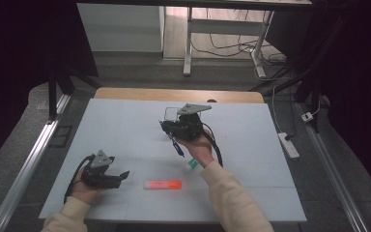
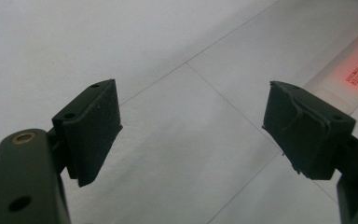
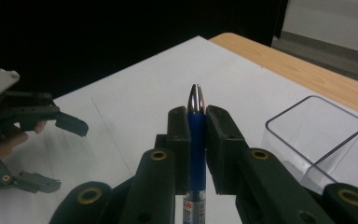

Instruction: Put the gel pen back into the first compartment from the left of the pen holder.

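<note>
You are holding the blue pen clamped in your right gripper, lifted over the middle of the table, near the clear tray at the far side. Next you are needing to lower it into that tray. Your left gripper is resting apart, empty, beside the orange highlighter

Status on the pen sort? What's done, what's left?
Done: nothing sits in the clear tray yet. In hand: right gripper clamps the blue pen, lifted beside the tray. Left: orange highlighter lies on the table by the open left gripper.
</note>
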